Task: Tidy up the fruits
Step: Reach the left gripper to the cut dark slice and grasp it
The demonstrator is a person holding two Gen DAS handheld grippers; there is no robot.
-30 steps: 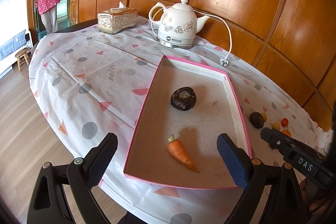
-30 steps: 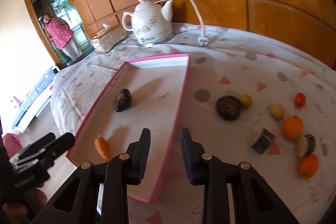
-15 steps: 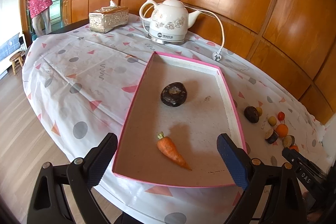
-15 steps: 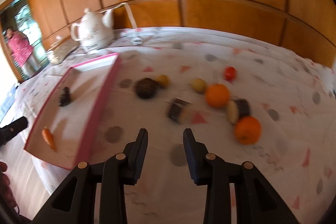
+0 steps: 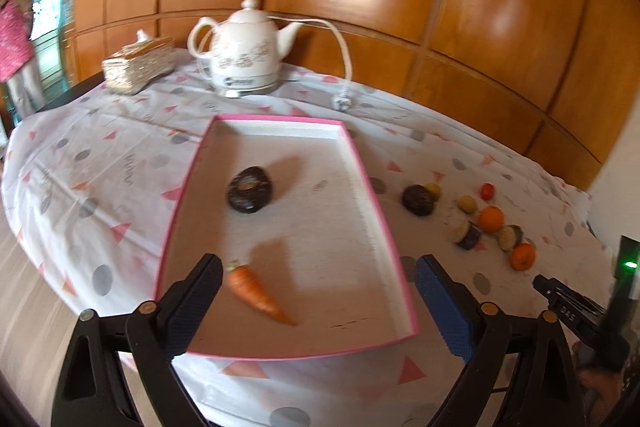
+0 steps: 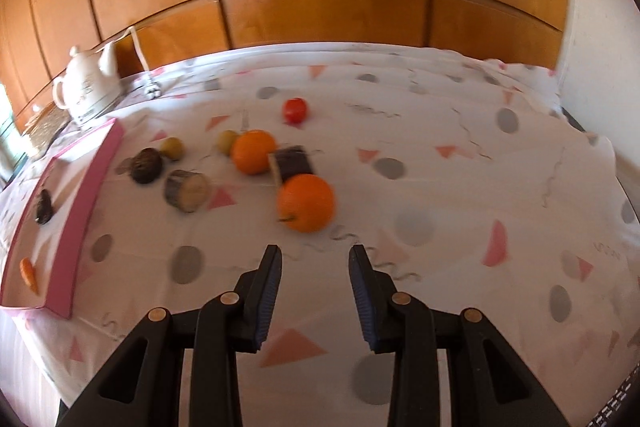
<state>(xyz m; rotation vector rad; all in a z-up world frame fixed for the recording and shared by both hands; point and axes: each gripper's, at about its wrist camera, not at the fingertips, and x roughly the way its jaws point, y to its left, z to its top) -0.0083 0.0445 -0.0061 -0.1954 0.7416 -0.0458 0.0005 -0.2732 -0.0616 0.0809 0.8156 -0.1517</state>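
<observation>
A pink-rimmed tray (image 5: pixel 376 195) holds a dark round fruit (image 5: pixel 250 189) and a small carrot (image 5: pixel 252 287). My left gripper (image 5: pixel 318 279) hangs wide open and empty over the tray's near end, its left finger beside the carrot. Loose fruits lie on the cloth to the right of the tray. My right gripper (image 6: pixel 315 259) is open by a narrow gap with nothing between its fingers. It sits just short of the nearest orange (image 6: pixel 306 203). Beyond lie a second orange (image 6: pixel 253 151), a red tomato (image 6: pixel 295 109), a dark fruit (image 6: pixel 147 165) and a cut log-like piece (image 6: pixel 188 191).
A white electric kettle (image 5: pixel 244 59) with its cord and a tissue box (image 5: pixel 138 67) stand at the table's far side, against a wood-panelled wall. A person in pink (image 5: pixel 12 39) stands in the doorway at far left. The patterned tablecloth hangs over the near table edge.
My right gripper swung from over the tray's corner rightwards to the loose fruits and its fingers parted slightly. My left gripper shifted and rolled a little; it stays open over the tray.
</observation>
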